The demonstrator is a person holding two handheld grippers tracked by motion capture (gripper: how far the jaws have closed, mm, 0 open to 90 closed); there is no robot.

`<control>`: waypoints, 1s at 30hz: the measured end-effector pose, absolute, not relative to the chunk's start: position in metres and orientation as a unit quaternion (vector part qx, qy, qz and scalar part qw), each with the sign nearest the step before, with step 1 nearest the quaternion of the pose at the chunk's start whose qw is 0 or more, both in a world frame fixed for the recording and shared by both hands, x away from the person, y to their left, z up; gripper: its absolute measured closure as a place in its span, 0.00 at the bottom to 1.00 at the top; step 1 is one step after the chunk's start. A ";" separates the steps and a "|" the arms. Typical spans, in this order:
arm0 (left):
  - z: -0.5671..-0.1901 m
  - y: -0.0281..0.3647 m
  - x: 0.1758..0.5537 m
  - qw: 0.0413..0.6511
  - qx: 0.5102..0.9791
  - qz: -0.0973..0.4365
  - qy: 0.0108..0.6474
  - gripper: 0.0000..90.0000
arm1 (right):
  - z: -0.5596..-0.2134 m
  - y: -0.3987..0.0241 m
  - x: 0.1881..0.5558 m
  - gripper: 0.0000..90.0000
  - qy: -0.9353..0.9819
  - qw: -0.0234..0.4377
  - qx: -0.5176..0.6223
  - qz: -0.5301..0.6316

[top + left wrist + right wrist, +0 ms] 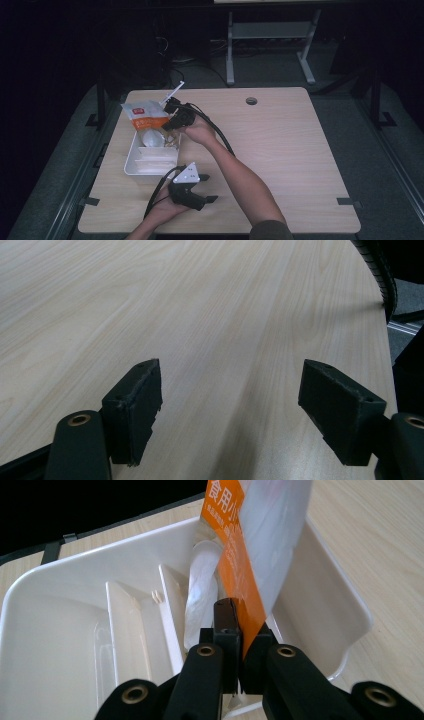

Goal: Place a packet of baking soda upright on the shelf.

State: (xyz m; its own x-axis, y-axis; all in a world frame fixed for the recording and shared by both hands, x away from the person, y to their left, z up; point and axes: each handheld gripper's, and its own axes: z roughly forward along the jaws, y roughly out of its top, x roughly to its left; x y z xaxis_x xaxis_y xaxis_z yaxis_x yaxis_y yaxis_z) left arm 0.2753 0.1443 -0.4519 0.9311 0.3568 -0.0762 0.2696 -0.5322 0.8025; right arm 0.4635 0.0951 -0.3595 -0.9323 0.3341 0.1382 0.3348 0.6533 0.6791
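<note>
An orange and white packet (145,116) (260,545) with printed characters hangs over the far end of a white divided tray (134,157) (75,580). My right gripper (172,120) (241,630) is shut on the packet's lower edge, holding it above the tray. Under the packet, inside the tray, lies a clear wrapped white spoon (200,590). My left gripper (207,187) (230,405) rests near the table's front edge, open, with bare wood between its jaws.
Flat white items (155,159) lie in the tray's near compartments. A white stick (171,93) juts up behind the packet. The wooden table (280,150) has a cable hole (251,101) at the back. A desk frame (270,35) stands on the floor beyond.
</note>
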 end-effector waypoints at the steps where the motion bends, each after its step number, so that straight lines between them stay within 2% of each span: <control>1: -0.452 0.144 0.275 0.449 0.874 0.048 0.179 0.28 | -0.360 0.095 0.464 0.98 -0.910 0.001 -0.184 -0.373; 26: -0.453 0.143 0.274 0.447 0.875 0.047 0.177 0.28 | -0.383 0.082 0.470 0.99 -0.904 0.027 -0.210 -0.372; 30: -0.452 0.143 0.274 0.448 0.875 0.046 0.178 0.28 | -0.381 0.081 0.470 0.94 -0.900 0.032 -0.212 -0.379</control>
